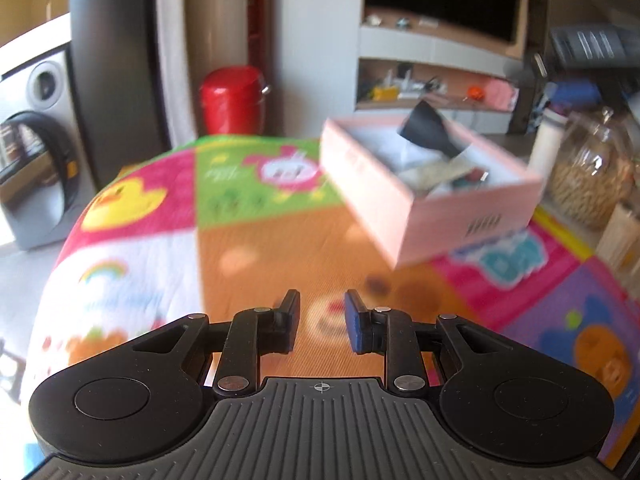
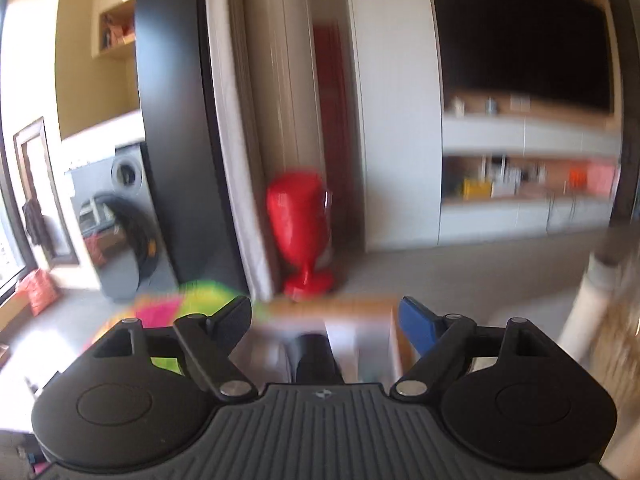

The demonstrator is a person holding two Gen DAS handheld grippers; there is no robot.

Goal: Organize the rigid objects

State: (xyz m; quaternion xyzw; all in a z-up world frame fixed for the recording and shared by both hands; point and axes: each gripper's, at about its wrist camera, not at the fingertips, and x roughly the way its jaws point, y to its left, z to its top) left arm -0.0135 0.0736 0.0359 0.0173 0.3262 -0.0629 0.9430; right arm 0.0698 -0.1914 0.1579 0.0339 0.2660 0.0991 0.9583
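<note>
Open pink box [image 1: 420, 200] on the mat holds blurred assorted items.

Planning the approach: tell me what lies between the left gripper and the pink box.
In the left wrist view, only bare play mat lies between the left gripper and the pink box.

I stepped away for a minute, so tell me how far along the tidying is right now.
Mostly done, it seems: the pink box on the colourful mat already holds a black object and other blurred items. Nothing is in hand; the left tongs and right tongs are open and empty. No loose items show on the visible mat.
</note>
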